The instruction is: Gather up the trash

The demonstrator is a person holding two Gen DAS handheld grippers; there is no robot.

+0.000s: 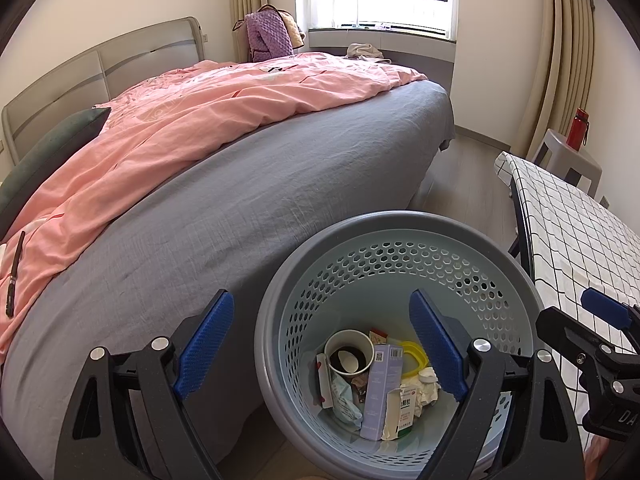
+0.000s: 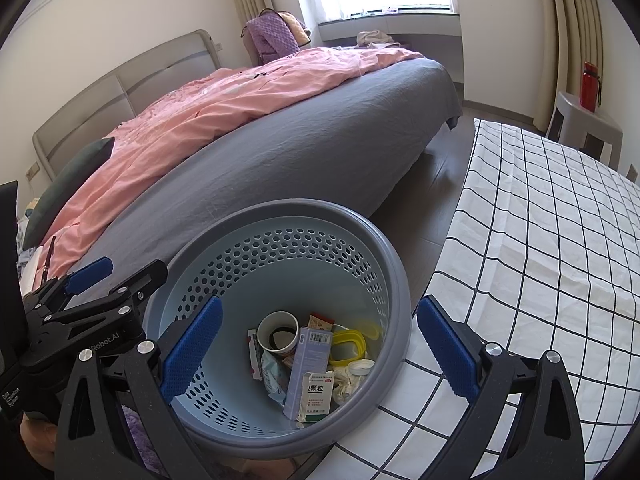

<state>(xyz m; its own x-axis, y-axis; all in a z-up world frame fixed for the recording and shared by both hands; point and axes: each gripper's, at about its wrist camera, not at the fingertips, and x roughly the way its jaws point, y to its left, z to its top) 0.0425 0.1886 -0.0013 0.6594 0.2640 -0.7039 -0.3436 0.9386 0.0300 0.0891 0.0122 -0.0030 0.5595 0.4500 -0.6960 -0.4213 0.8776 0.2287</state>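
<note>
A grey-rimmed, pale blue perforated trash basket [image 1: 276, 304] [image 2: 400, 280] stands on the floor between the bed and a table. Inside lie a paper cup [image 1: 348, 354] [image 2: 279, 332], a lilac carton [image 1: 382, 388] [image 2: 308, 368], a medicine box [image 1: 402, 408] [image 2: 318, 396], a yellow ring [image 2: 347, 345], wrappers and crumpled tissue. My left gripper [image 1: 322, 344] is open and empty above the basket's left rim; it also shows in the right wrist view [image 2: 116, 272]. My right gripper [image 2: 318, 354] is open and empty over the basket; it shows at the right edge of the left wrist view [image 1: 604, 312].
A bed with a grey sheet [image 1: 240, 184] and pink duvet [image 1: 180, 120] fills the left. A black pen [image 1: 14, 276] lies on the duvet's near edge. A table with a checked cloth [image 2: 540, 240] is on the right. A red bottle [image 2: 589, 86] stands on a stool.
</note>
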